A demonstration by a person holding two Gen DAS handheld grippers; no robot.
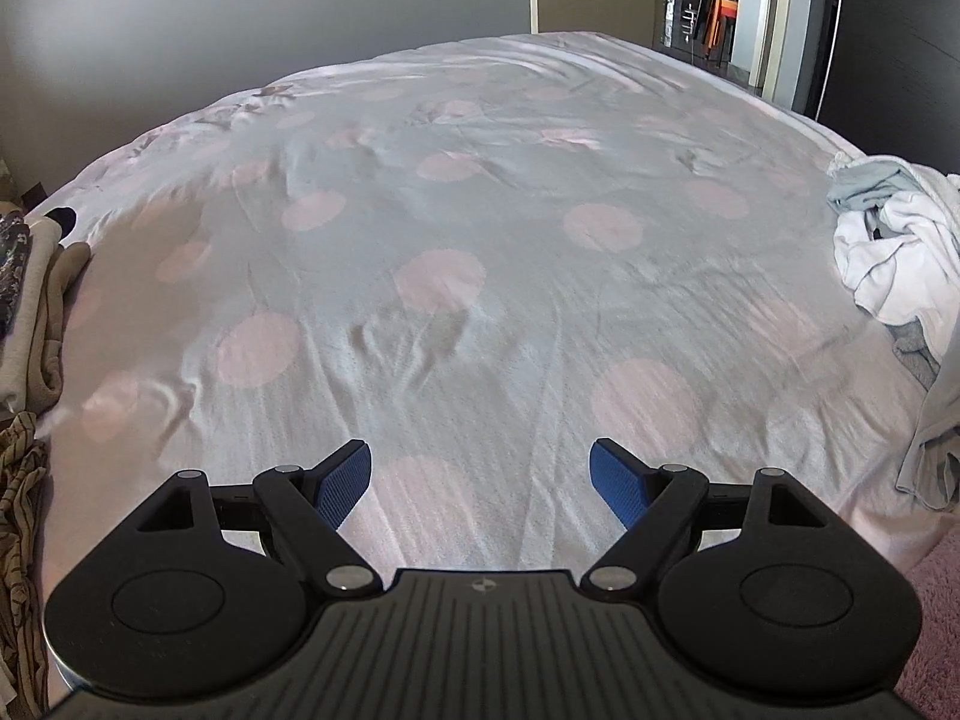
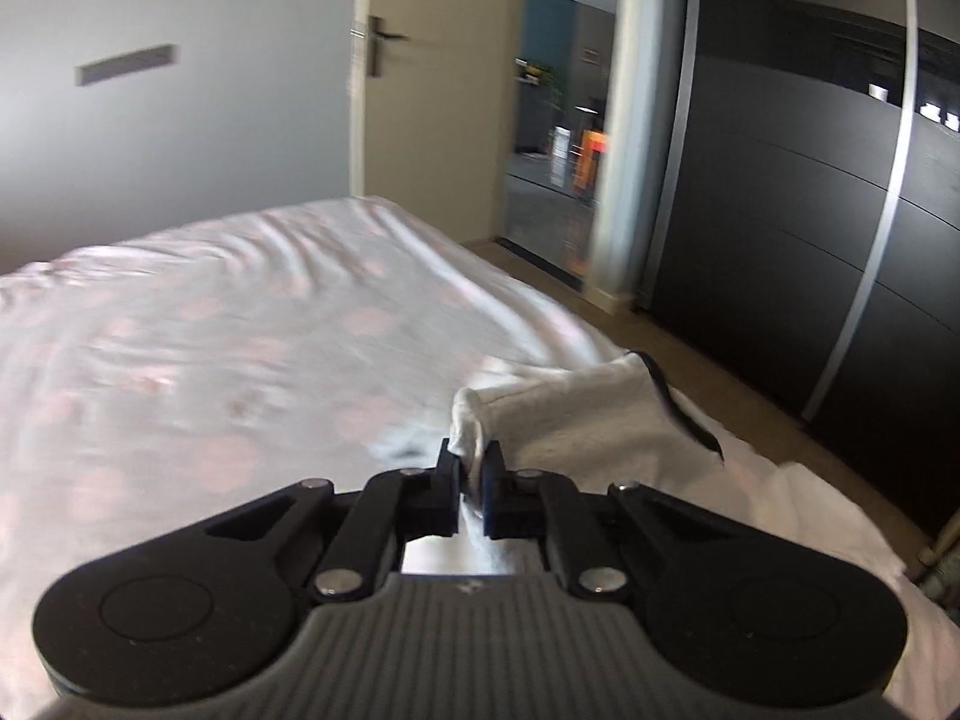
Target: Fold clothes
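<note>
Clothes [image 1: 888,252] are lying heaped at the bed's [image 1: 480,240] right edge, and I'm pinching a white garment [image 2: 576,414] in the right gripper [image 2: 471,480]. I'm holding the left gripper [image 1: 480,480] spread, empty. Next I'm likely dragging it onto open sheet for flattening.

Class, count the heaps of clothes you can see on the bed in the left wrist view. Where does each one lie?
2: a white and grey heap at the bed's right edge, and a beige and patterned stack at its left edge. Both are cut off.

We see a bed under a white sheet with pale pink dots [image 1: 480,228]; crumpled white clothes [image 1: 888,258] at right edge, folded beige garments [image 1: 36,312] at left.
</note>
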